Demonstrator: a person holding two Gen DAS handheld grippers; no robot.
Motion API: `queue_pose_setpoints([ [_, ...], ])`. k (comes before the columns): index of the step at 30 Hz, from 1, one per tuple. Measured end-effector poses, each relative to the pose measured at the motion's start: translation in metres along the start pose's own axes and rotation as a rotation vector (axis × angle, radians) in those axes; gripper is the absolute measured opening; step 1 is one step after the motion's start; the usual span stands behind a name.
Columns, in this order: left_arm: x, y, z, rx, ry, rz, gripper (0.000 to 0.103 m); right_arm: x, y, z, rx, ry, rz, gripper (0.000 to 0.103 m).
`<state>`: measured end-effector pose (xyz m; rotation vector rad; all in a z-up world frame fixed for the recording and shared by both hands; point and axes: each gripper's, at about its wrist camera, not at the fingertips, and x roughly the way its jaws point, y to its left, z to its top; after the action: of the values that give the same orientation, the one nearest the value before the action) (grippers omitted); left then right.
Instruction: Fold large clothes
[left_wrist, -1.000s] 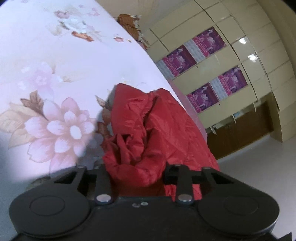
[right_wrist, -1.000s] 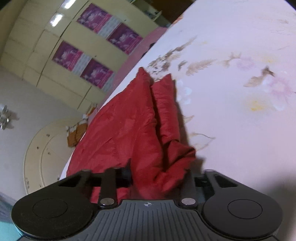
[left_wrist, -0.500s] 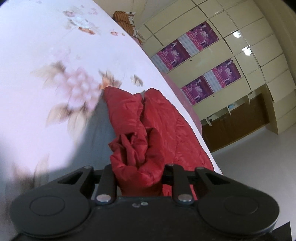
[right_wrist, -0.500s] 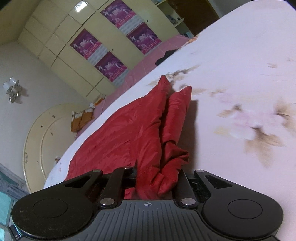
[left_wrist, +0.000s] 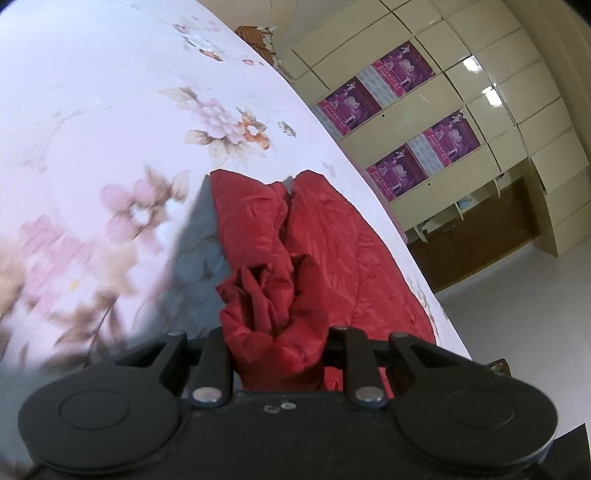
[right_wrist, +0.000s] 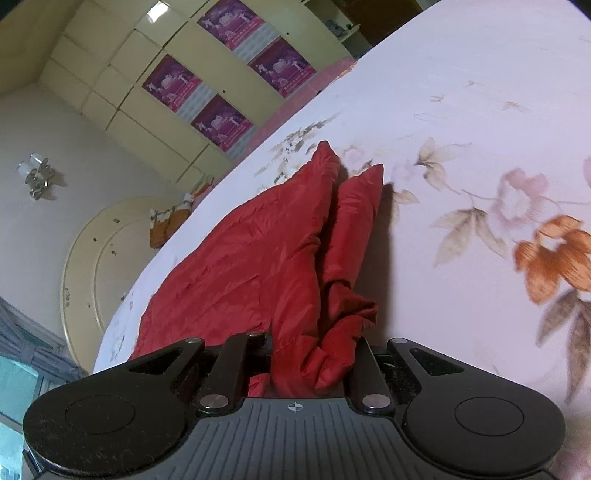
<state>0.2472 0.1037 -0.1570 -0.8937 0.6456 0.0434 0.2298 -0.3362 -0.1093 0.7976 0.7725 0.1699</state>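
A wide bed spread with a pale floral sheet (left_wrist: 110, 122) fills most of the room, and beyond its far edge stands a cream wardrobe wall (left_wrist: 480, 122) with four purple posters (left_wrist: 402, 70) on its panels and ceiling light glinting off the gloss. Below the wardrobe runs a dark wooden cabinet (left_wrist: 476, 240) on a pale floor (left_wrist: 524, 314); near the bed's rounded cream headboard (right_wrist: 92, 258), a wall lamp (right_wrist: 38, 177) hangs on the plain wall

A home bedroom: floral bedsheet (left_wrist: 110, 110), cream wardrobe (right_wrist: 122, 85) wall, rounded headboard (right_wrist: 92, 258)
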Motion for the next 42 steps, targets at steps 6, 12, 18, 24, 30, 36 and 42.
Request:
queue_pose_setpoints([
  [6, -0.026, 0.007, -0.02, -0.005, 0.003, 0.011, 0.021, -0.022, -0.006, -0.012, -0.005, 0.019, 0.009, 0.012],
  [12, -0.036, 0.015, -0.03, -0.001, 0.012, 0.035, 0.023, -0.029, -0.013, -0.019, 0.006, 0.052, -0.012, 0.013],
  [18, -0.027, 0.022, -0.033, 0.006, -0.006, 0.007, 0.041, -0.014, -0.023, -0.023, 0.013, 0.052, -0.056, 0.024],
  [24, -0.046, 0.028, -0.023, 0.01, 0.011, 0.009, 0.063, -0.06, -0.012, -0.021, -0.06, -0.088, -0.206, 0.058],
  [30, -0.045, 0.031, -0.029, 0.006, 0.013, -0.024, 0.061, -0.063, 0.047, -0.028, -0.241, -0.095, -0.101, 0.001],
  [36, -0.031, 0.013, -0.03, 0.062, -0.012, 0.001, 0.024, 0.002, 0.116, -0.061, -0.385, 0.009, -0.031, 0.001],
  [42, -0.031, 0.022, -0.032, 0.053, -0.017, -0.007, 0.024, 0.066, 0.138, -0.082, -0.456, 0.059, -0.025, 0.001],
])
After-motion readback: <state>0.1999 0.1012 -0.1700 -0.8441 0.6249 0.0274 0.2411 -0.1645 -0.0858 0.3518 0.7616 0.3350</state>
